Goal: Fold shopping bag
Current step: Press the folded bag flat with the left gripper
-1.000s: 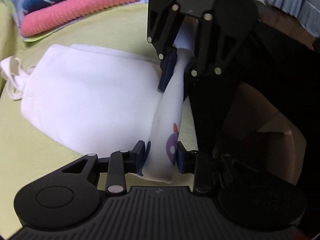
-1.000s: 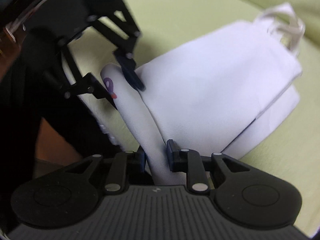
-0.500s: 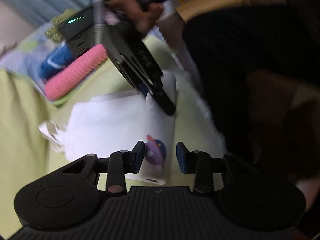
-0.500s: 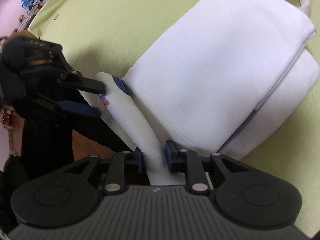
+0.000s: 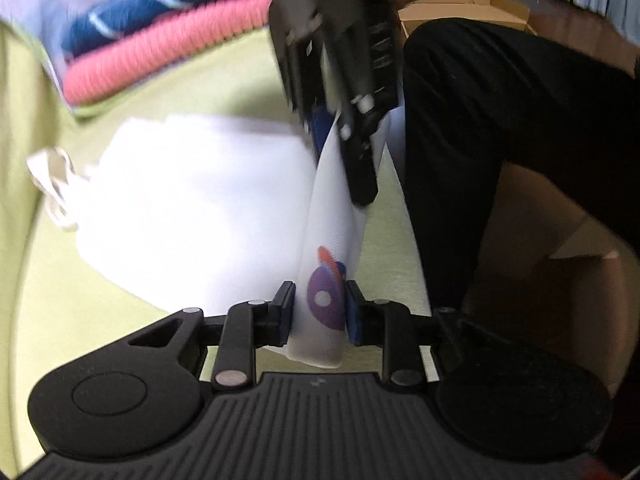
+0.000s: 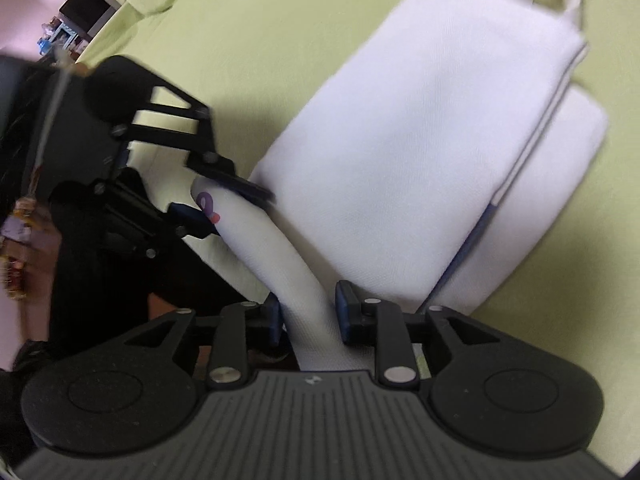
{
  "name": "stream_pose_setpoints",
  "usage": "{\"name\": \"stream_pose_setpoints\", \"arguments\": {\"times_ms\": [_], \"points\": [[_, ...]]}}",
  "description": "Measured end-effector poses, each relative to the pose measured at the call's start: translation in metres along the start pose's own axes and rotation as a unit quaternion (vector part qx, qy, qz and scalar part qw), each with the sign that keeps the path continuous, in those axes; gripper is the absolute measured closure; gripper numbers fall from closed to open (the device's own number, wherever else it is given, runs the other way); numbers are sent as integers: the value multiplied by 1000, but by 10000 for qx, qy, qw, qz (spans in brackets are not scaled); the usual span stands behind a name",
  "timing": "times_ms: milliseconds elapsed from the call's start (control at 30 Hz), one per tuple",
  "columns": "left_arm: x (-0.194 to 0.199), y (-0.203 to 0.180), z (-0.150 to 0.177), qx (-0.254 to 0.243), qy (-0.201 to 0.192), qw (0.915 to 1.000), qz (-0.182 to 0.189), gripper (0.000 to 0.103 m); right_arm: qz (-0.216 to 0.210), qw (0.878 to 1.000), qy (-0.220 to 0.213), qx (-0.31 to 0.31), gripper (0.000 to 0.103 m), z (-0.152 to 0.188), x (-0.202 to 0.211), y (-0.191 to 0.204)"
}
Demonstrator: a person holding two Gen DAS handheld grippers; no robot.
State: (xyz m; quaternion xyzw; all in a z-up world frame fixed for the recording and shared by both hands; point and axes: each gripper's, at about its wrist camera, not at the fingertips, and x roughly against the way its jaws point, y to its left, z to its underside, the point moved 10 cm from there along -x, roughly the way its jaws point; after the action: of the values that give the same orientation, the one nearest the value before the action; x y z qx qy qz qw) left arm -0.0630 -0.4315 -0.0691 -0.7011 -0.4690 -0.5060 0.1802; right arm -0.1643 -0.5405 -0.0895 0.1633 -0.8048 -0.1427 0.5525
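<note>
Left wrist view: the left gripper [image 5: 319,309] pinches the near corner of the white shopping bag [image 5: 192,208], its blue pads closed on the fabric beside a purple print [image 5: 326,298]. The bag lies folded on a green cloth [image 5: 224,80], handles [image 5: 54,184] at left. Folded towels [image 5: 160,48] sit far left.

Right wrist view: the right gripper [image 6: 307,316] clamps the same raised edge; the bag [image 6: 420,152] spreads far right, and the left gripper [image 6: 224,204] holds the printed end at left
</note>
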Motion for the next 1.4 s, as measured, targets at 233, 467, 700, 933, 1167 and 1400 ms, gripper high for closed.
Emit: {"name": "stream_pose_setpoints", "arguments": {"times_ms": [233,467,700,933,1167,1400], "points": [[-4,7,2,8,71,9998,176,73,478,9951,-850,-170,76,3,39,-7],[3,7,4,-136,33,9998,-159,68,542,9930,-911,-524,79,-9,31,-21],[44,-3,6,-389,-206,9917,-1210,60,688,9909,-900,-730,78,-19,34,-38],[34,-35,-4,-1201,-347,9770,-1728,60,816,9845,-1008,-1178,77,-29,30,-45],[6,-17,-8,-968,-543,9786,-1731,58,854,9736,-1369,-1617,77,-16,32,-48],[1,1,-9,-825,-673,9846,-1388,58,919,9650,-1716,-1757,78,-9,29,-54]]}}
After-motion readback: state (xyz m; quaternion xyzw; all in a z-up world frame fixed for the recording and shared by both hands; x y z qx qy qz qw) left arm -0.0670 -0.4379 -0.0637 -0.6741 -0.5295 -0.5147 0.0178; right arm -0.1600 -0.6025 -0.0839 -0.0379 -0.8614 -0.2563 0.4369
